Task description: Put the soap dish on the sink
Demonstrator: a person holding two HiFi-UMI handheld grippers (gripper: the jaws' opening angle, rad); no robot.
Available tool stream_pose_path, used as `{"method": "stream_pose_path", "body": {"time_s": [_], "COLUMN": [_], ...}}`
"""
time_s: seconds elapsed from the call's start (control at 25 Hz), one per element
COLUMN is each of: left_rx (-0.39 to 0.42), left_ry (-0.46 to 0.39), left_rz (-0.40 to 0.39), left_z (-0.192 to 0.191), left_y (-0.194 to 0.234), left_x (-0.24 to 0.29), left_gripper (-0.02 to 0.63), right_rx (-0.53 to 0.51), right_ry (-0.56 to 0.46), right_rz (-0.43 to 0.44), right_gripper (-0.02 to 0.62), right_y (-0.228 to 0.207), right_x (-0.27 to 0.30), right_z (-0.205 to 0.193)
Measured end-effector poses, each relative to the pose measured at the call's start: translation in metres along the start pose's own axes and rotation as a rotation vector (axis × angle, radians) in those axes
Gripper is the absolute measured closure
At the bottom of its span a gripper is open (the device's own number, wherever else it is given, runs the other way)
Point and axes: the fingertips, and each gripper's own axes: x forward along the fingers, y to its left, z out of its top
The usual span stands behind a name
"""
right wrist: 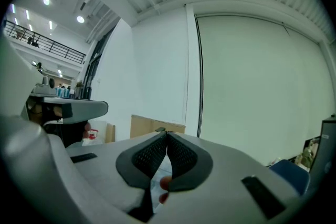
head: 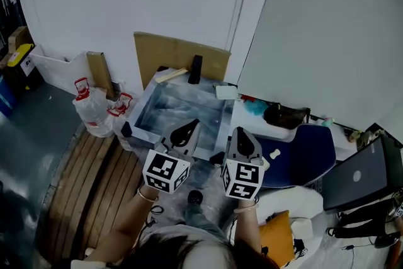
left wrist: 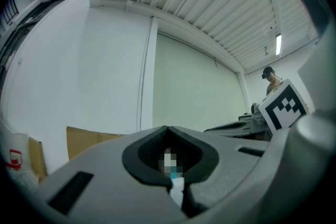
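Note:
The steel sink [head: 146,133] stands against the white wall in the head view. A pale flat rectangular thing, possibly the soap dish [head: 227,92], lies on its back right corner. My left gripper [head: 187,130] hovers over the sink's front edge, jaws closed with nothing between them. My right gripper [head: 240,136] hangs beside it at the sink's front right corner, also shut and empty. Both gripper views look up at wall and ceiling. The left gripper [left wrist: 168,131] and right gripper [right wrist: 167,136] each show their pads pressed together.
Cardboard [head: 179,55] leans behind the sink, with a black upright object [head: 196,69] at the back rim. Bagged bottles [head: 94,111] stand left on wooden slats [head: 94,179]. A blue seat [head: 305,154], black bag [head: 286,115] and laptop [head: 362,176] lie right.

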Motion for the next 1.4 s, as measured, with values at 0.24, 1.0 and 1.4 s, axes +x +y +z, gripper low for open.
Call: {"method": "stream_pose_path", "body": {"time_s": [0.24,1.0,1.4], "left_rx": [0.001,-0.004,-0.001], "left_ry": [-0.002,0.006,-0.003], "left_rz": [0.001,0.024,0.032], "left_z": [0.006,0.008,0.011], "left_y": [-0.009,-0.032,-0.037], "left_x": [-0.019,-0.063,-0.076], "left_gripper": [0.598,0.598,0.598], "right_rx": [-0.009,-0.028,-0.04], "right_ry": [-0.018,-0.027,-0.033], "right_rz": [0.002,0.025,0.031], "right_gripper": [0.569,0.569,0.571], "right_y": [0.007,0.027,0.034], "right_x": [-0.024,-0.077,-0.089], "right_z": [0.008,0.012,0.016]}}
